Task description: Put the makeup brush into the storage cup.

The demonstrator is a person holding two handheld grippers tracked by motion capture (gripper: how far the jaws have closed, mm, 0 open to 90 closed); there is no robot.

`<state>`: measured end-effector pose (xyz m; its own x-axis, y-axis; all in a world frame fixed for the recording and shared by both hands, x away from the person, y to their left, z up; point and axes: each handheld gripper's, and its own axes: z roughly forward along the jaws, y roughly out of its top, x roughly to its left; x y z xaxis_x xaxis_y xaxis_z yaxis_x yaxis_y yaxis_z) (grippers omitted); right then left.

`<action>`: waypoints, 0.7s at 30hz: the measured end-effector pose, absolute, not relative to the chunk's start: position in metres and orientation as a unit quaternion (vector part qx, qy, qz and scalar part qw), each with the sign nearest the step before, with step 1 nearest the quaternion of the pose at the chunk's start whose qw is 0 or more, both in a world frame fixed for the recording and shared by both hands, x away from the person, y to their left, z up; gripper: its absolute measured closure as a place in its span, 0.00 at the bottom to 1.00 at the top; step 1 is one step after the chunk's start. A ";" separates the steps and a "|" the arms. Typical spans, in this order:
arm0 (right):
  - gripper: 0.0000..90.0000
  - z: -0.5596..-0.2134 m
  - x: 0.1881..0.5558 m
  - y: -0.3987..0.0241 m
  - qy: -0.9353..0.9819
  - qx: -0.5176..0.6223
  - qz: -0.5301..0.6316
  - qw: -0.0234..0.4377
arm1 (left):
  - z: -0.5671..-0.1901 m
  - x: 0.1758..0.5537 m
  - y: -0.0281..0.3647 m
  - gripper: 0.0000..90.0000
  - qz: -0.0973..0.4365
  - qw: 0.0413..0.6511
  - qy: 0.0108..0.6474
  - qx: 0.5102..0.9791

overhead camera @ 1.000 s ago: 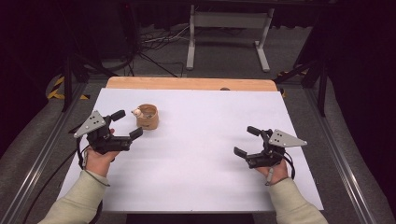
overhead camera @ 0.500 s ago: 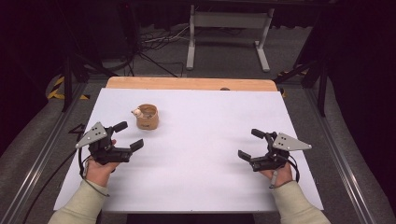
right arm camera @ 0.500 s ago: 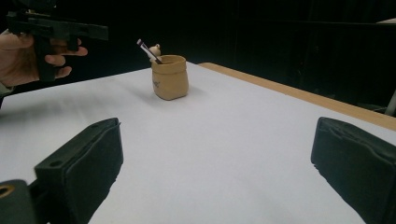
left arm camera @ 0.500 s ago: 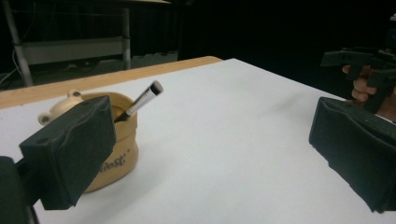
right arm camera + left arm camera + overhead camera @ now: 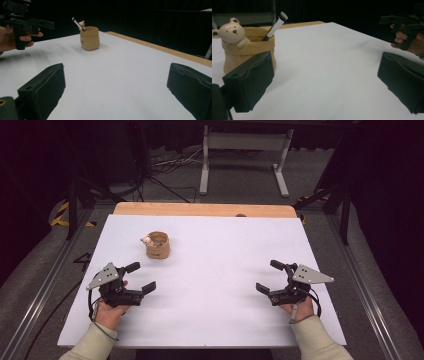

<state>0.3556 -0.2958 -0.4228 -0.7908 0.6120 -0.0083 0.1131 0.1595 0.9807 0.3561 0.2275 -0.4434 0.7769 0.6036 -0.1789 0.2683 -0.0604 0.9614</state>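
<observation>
White tabletop (image 5: 220,270) (dark room around)

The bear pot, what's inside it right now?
A pen-like stick leans out of the bear pot, dark shaft, white tip. The pot's wall hides its lower end and anything else inside. Both grippers are open and clear of it.

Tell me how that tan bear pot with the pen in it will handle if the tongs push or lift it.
The pot looks like rigid glazed ceramic, so probably stiff, somewhat slippery and breakable if dropped. Its squat, wide body suggests it would slide rather than tip under a low push. The pen leans loose against the rim and would likely rattle or shift when the pot moves.
</observation>
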 end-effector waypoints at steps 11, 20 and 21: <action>0.02 -0.431 0.353 -0.296 0.739 0.248 0.590 0.210 | -0.460 0.353 0.225 0.02 0.112 0.608 0.311 0.722; 0.02 -0.436 0.351 -0.296 0.738 0.258 0.586 0.215 | -0.460 0.352 0.224 0.01 0.117 0.609 0.304 0.723; 0.02 -0.437 0.351 -0.296 0.738 0.258 0.586 0.214 | -0.460 0.352 0.224 0.01 0.119 0.607 0.303 0.725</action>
<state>0.3511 -0.2962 -0.4368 -0.7752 0.6315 -0.0145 0.1294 0.1812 0.9749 0.3518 0.2245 -0.4598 0.7878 0.5839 -0.1961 0.2952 -0.0786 0.9522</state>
